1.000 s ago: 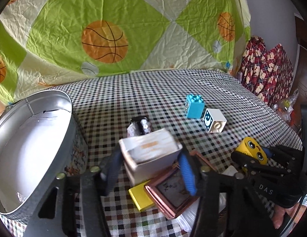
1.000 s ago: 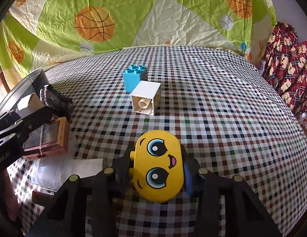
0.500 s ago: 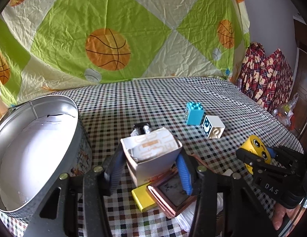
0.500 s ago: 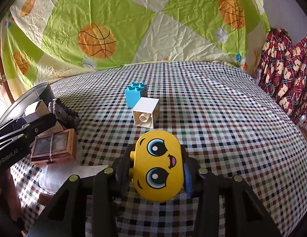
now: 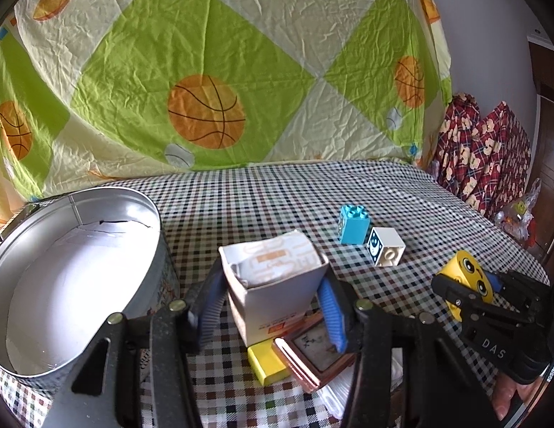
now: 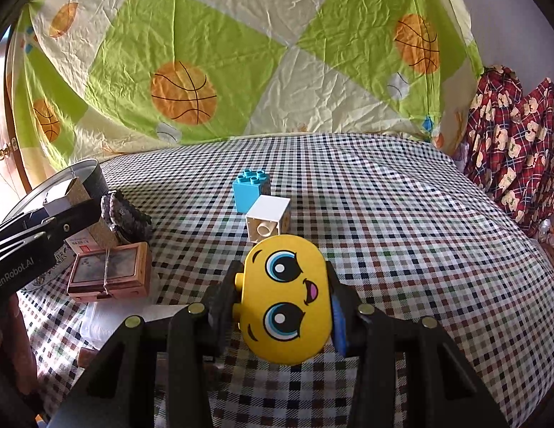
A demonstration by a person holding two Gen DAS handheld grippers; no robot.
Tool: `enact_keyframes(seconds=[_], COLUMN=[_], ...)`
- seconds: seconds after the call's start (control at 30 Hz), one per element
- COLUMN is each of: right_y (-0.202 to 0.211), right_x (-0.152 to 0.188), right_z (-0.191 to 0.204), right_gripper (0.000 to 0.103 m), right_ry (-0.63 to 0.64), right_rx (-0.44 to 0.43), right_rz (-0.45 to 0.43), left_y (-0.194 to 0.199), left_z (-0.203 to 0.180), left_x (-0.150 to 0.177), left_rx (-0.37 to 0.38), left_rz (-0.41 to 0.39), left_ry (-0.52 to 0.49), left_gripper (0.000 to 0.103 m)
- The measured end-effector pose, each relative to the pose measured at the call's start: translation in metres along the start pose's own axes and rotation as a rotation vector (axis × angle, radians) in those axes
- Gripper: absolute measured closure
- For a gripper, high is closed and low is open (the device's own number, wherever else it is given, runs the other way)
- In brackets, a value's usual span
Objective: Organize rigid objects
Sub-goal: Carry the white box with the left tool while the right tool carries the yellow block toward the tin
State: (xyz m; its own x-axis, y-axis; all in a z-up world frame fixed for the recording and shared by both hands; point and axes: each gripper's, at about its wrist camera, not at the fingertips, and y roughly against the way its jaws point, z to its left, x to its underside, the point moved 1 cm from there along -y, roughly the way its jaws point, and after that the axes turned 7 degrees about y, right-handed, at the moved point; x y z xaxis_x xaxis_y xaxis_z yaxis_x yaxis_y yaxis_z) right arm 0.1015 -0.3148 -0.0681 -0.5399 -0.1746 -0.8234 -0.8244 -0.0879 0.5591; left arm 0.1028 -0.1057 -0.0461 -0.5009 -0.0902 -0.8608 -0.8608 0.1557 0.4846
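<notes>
My left gripper [image 5: 271, 294] is shut on a white cardboard box [image 5: 273, 278] with orange print, held above the checked table just right of the round metal tin [image 5: 77, 260]. My right gripper [image 6: 286, 303] is shut on a yellow face block [image 6: 286, 297], lifted over the table; it also shows in the left wrist view [image 5: 468, 280]. A blue brick [image 6: 250, 190] and a white cube [image 6: 268, 217] sit together mid-table. The box also shows in the right wrist view [image 6: 68, 196], beside the tin [image 6: 87, 174].
A copper picture frame [image 6: 111, 274] tied with string lies below the left gripper, with a yellow block [image 5: 266, 362] and a clear plastic piece [image 6: 102, 321] beside it. A dark knitted object [image 6: 125, 214] lies near the tin. Red patterned cloth [image 6: 516, 153] is at the right edge.
Both grippers have risen with their loads. The white box has lifted clear of the frame and the dark object, and stands higher beside the tin.
</notes>
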Motion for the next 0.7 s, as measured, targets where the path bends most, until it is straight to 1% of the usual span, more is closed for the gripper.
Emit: enact_keyframes(seconds=[0.37, 0.7], right_y=[0.013, 0.022], right_x=[0.001, 0.005], right_z=[0.002, 0.005], right_gripper=[0.058, 0.058], right_ry=[0.019, 0.035], right_rx=[0.002, 0.013], right_rz=[-0.070, -0.139], left_y=[0.017, 0.024], left_z=[0.000, 0.004], left_x=[0.001, 0.000], left_rx=[-0.021, -0.028], left_rz=[-0.090, -0.127], left_ry=[-0.006, 0.014], left_gripper=[0.054, 0.054])
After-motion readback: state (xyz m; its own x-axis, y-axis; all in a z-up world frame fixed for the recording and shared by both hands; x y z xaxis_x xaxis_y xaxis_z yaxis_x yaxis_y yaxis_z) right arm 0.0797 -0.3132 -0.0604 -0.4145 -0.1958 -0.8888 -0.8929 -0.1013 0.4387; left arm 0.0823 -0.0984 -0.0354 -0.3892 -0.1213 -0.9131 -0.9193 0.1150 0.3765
